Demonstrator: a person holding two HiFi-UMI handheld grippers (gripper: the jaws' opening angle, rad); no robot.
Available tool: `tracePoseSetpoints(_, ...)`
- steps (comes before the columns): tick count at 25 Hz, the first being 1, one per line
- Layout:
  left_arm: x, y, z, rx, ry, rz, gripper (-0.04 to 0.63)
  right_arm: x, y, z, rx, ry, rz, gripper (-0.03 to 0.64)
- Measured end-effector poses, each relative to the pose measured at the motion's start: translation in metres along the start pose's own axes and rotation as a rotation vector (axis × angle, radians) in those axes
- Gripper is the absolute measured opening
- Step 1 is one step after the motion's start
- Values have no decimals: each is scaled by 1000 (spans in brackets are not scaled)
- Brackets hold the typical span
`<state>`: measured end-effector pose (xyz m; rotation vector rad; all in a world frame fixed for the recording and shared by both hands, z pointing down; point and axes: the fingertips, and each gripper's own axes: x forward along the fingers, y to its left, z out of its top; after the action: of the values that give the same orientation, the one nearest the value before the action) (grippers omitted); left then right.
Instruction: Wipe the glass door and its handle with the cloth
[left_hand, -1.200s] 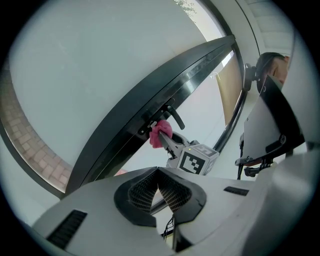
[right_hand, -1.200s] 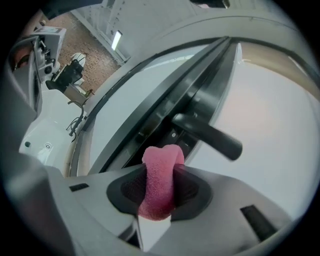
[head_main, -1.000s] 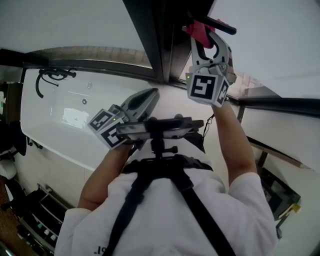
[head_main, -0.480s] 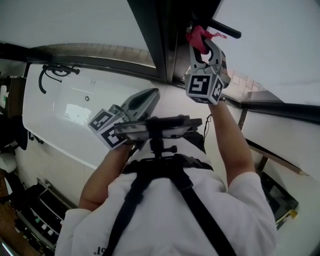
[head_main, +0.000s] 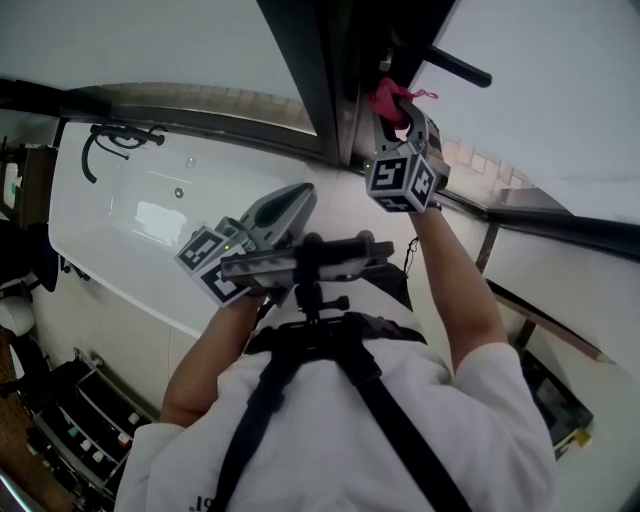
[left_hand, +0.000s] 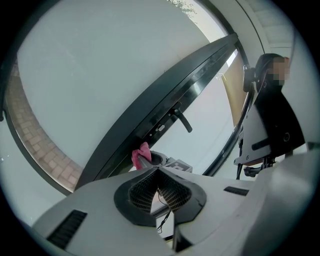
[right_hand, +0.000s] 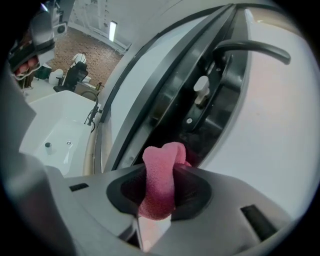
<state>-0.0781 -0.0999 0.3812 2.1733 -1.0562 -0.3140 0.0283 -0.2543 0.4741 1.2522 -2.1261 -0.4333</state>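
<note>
Beside the bathtub, we pinch the pink cloth between the fingers of our right gripper at the glass door, near its handle — our left gripper hangs lower, fingers pressed together, empty.

The pale tiled floor carries a long white bathtub on the left, and a dark tap curls over the tub's far end. Near the tub's closer side, a dark wire rack stands at the floor's lower left edge and holds small things, possibly bottles, too small to tell. A strip of brick-patterned tiles runs along the tub's far side. Past it, the glass door rises from the floor.
</note>
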Motion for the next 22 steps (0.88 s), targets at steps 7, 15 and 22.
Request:
tracePoseSetpoints(7, -3, 7, -3, -18, -15, 23, -12, 15, 25, -18, -112, 27, 58, 110)
tracePoseSetpoints(15, -1, 8, -1, -12, -36, 33, -12, 29, 52, -39, -234, 57, 125, 110)
tracePoseSetpoints(22, 4, 8, 0, -8, -38, 42, -12, 37, 71, -73, -332, 117, 203, 110)
